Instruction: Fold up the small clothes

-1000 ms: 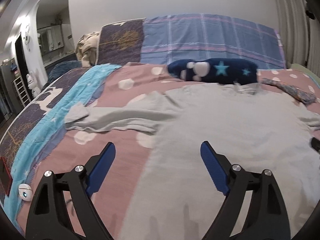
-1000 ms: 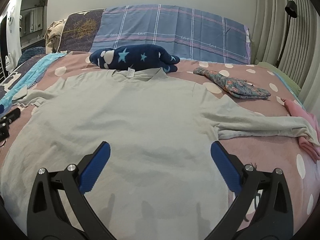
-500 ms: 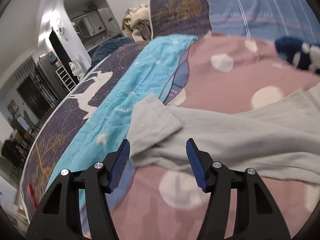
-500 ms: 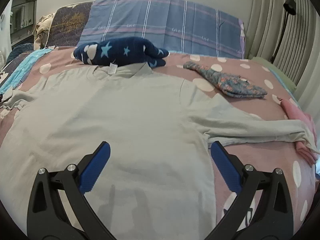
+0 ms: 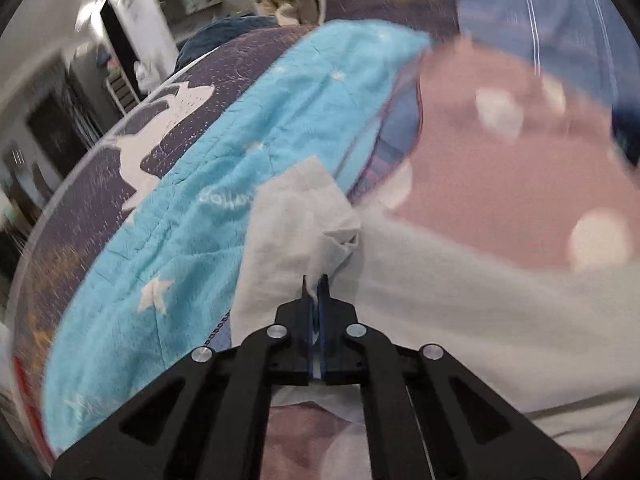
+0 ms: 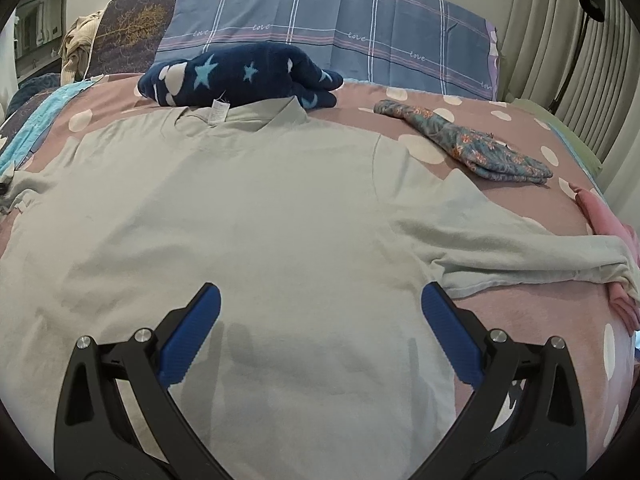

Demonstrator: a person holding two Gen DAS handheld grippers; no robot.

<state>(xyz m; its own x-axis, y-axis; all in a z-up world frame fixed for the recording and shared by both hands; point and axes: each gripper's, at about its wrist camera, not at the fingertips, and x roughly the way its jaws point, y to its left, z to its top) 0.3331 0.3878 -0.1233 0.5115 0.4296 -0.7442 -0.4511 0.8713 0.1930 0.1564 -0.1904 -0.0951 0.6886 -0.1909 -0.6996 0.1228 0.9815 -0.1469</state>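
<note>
A pale grey long-sleeved shirt [image 6: 248,216] lies spread flat, collar away from me, on a pink polka-dot bed cover [image 6: 520,312]. My left gripper [image 5: 318,282] is shut on the cuff end of the shirt's left sleeve [image 5: 296,220], which bunches up at the fingertips. The rest of that sleeve [image 5: 460,300] runs off to the right. My right gripper [image 6: 320,308] is open and empty, hovering over the shirt's lower body. The right sleeve [image 6: 520,248] lies stretched out to the right.
A navy star-patterned fleece [image 6: 240,74] lies just behind the collar. A floral folded garment [image 6: 472,144] lies at the back right, pink cloth [image 6: 616,240] at the right edge. A turquoise blanket [image 5: 192,208] lies at the left, plaid pillows [image 6: 328,28] at the headboard.
My left gripper has swung left from the shirt's body to the left sleeve's cuff and shut on it. My right gripper has stayed open, drifting slightly closer over the shirt.
</note>
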